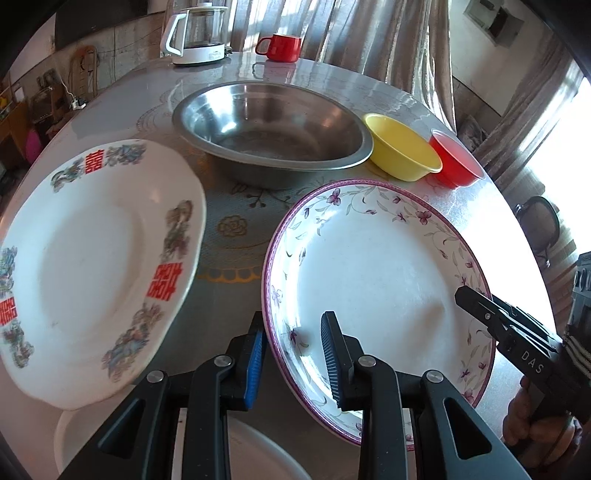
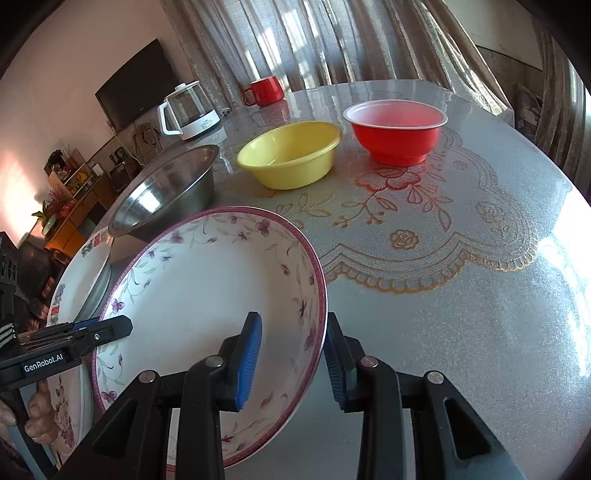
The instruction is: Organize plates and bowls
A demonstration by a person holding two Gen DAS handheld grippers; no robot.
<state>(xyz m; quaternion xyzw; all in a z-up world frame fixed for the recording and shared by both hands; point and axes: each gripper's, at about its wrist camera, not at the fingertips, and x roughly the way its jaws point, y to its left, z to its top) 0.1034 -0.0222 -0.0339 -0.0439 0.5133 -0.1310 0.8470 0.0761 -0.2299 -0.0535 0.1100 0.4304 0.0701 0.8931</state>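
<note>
Both grippers hold 1 plate between them. It is a white plate with purple flowers (image 1: 373,273) and a dark pink rim, and it is lifted and tilted over the table (image 2: 461,295). The left gripper (image 1: 293,360) pinches the plate's rim on one side, with 1 blue pad under the rim and 1 pad inside the plate. The right gripper (image 2: 293,360) pinches the rim on the other side in the same way, 1 pad in the plate and 1 outside it. Each gripper's jaws stand narrow, squeezed onto the rim. A person's hand (image 1: 535,421) holds the right gripper's handle at the edge of the left wrist view. To the left of the flower plate is a white plate with red signs and dragons (image 1: 96,269), also tilted, and under it another white plate (image 1: 74,435) peeks out. Behind the plates sits a big steel bowl (image 1: 273,129). Just beside it is a yellow bowl (image 2: 290,153), and near that is a red bowl (image 2: 395,131) with a white rim. They do not touch in the right wrist view. Far back on the table stand a red mug (image 1: 280,46) and a white kettle with a glass body (image 1: 195,33), close to the curtains (image 2: 332,40).
</note>
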